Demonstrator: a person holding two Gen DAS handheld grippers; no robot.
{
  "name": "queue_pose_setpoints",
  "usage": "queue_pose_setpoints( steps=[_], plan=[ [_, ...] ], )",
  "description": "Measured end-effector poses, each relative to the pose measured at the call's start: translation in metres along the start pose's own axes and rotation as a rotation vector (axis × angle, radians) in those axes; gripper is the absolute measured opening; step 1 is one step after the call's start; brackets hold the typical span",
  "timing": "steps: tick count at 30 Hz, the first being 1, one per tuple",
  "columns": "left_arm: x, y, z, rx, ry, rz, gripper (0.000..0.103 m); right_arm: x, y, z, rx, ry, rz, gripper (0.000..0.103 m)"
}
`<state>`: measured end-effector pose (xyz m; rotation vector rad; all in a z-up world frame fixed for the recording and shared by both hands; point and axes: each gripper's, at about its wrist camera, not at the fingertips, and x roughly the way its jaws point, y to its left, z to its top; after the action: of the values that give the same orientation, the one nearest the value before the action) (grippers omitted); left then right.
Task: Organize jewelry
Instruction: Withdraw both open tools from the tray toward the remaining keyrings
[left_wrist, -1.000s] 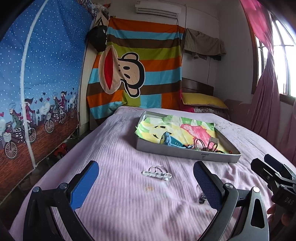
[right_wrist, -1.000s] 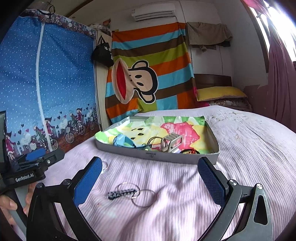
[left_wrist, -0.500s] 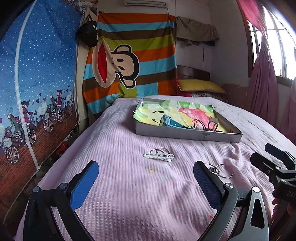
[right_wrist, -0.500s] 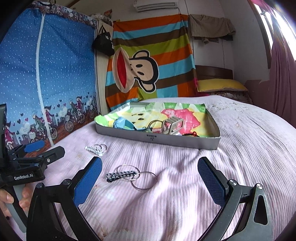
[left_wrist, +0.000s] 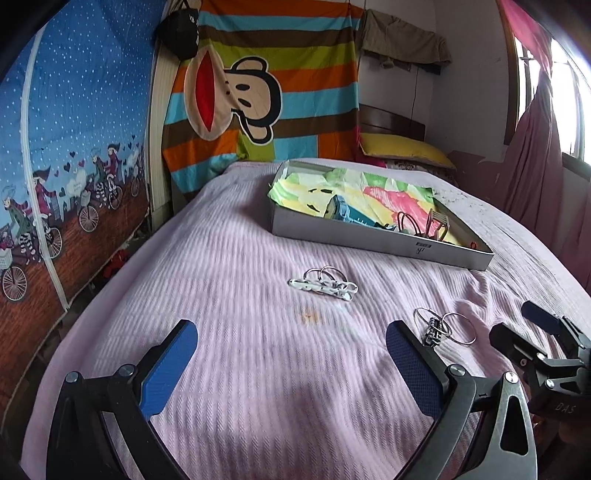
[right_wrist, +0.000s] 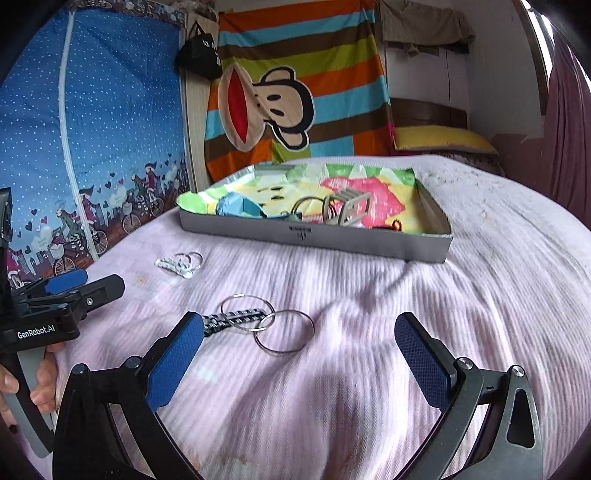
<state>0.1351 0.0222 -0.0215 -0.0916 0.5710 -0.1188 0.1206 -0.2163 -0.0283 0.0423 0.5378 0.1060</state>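
I'm holding both my left gripper (left_wrist: 291, 356) and right gripper (right_wrist: 299, 349) spread over the pink bedspread (right_wrist: 369, 295); ringed trinkets (right_wrist: 258, 321), perhaps earrings, are lying before the tray (right_wrist: 332, 240).

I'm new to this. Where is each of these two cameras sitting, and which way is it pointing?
Left wrist view: sits on the left gripper, looking forward over the pink bedspread toward the grey tray; its own open fingers show, plus the right gripper at the right edge.
Right wrist view: sits on the right gripper, facing the same tray; its open fingers show, and the left gripper with a hand at the left edge.
Shared: tray, white ring bunch, dark ring bunch, monkey cloth.
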Motion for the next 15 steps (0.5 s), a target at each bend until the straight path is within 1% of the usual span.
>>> queue_pose_setpoints(
  steps=[10,15],
  plan=[
    [0.015,-0.008,0.011,0.023,0.061,0.000,0.103,0.026,0.002,-0.001,-0.003,0.121,-0.020,0.101],
    [0.030,-0.009,0.014,0.003,0.111,-0.030,0.103,0.040,0.002,-0.001,0.005,0.181,0.010,0.101]
  ],
)
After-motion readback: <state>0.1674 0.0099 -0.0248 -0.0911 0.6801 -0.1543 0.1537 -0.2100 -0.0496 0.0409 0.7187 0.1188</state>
